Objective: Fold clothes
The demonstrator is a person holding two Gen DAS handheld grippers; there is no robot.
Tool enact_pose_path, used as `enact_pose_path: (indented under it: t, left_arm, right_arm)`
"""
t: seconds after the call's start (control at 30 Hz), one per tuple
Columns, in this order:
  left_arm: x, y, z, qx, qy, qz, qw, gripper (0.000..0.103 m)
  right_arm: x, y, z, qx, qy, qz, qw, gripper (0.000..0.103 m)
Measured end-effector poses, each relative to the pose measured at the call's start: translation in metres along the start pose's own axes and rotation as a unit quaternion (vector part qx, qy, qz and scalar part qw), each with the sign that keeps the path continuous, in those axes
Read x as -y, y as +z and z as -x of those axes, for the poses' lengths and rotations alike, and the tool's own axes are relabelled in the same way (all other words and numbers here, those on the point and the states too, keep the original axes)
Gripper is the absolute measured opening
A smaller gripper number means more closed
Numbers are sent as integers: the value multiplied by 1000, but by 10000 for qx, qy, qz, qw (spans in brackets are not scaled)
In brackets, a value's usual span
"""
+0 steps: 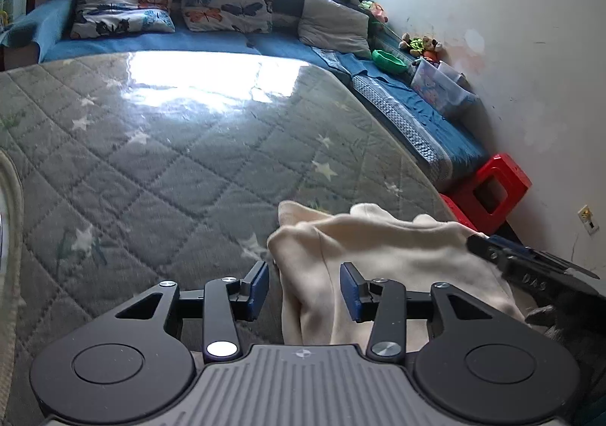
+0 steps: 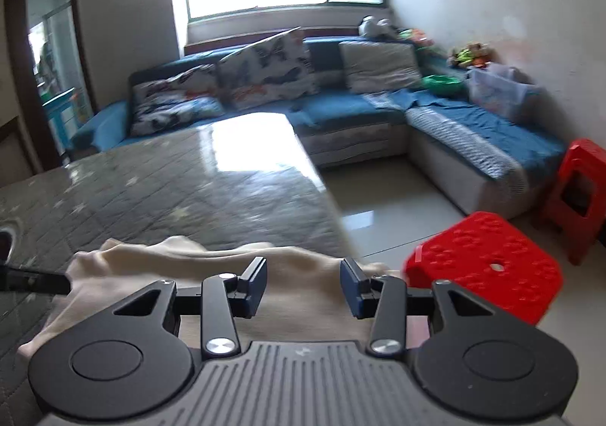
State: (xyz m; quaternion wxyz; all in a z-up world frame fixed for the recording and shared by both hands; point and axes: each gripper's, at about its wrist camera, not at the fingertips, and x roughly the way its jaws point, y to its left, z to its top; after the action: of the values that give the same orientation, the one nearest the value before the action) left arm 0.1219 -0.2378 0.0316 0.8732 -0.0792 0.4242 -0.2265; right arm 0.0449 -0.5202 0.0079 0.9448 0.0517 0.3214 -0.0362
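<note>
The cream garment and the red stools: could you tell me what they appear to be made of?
Cream garment: soft matte knit, possibly cotton or fleece; it slumps in rounded folds. Red stools: glossy moulded plastic, judging by the sheen and the dimpled seat with a centre hole.

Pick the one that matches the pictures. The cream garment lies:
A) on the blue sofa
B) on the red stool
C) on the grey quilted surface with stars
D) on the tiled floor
C: the cream garment lies rumpled on the grey quilted surface, at its near edge, in front of both grippers.
</note>
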Motion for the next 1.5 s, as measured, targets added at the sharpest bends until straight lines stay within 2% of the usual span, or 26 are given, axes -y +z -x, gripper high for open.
enact_pose_path:
  t: [0.13,0.33,0.4,0.53,0.77,0.97,1.1,1.2,1.37,1.5]
  left_arm:
    - [1,5,-12,-18,164,-77,9998,47]
    - [-2,7,-24,-22,368,-161,9992,47]
    - [-1,6,-20,33,370,-230,9990,50]
    - [4,0,-6,215,360,-387,9984,53]
    - [21,-25,16,347,258,-785,9960,56]
    - [30,-51,15,276,377,-1110,9927,57]
    - [32,-60,15,389,603,-1300,9889,60]
    - [33,-63,15,382,649,-1311,9885,61]
    - [34,-66,20,414,689,-1294,9883,66]
    - [34,-69,24,426,668,-1226,9893,69]
  right_arm:
    - [-12,0,-19,-121,-37,44,9999,45]
    - [-19,-2,-34,-164,-145,184,9996,55]
    - [-20,-2,-29,-138,-128,243,9995,62]
    - [-22,-7,-10,-99,-59,371,9992,65]
    - [-28,-42,33,-95,107,368,9992,69]
    - [-31,-65,53,0,-67,341,9994,73]
    - [-31,-68,63,102,-102,264,9995,75]
    - [-31,-69,63,124,-38,207,9997,79]
    - [-36,-73,61,81,-83,220,9997,81]
    - [-43,-70,65,212,-50,149,9997,88]
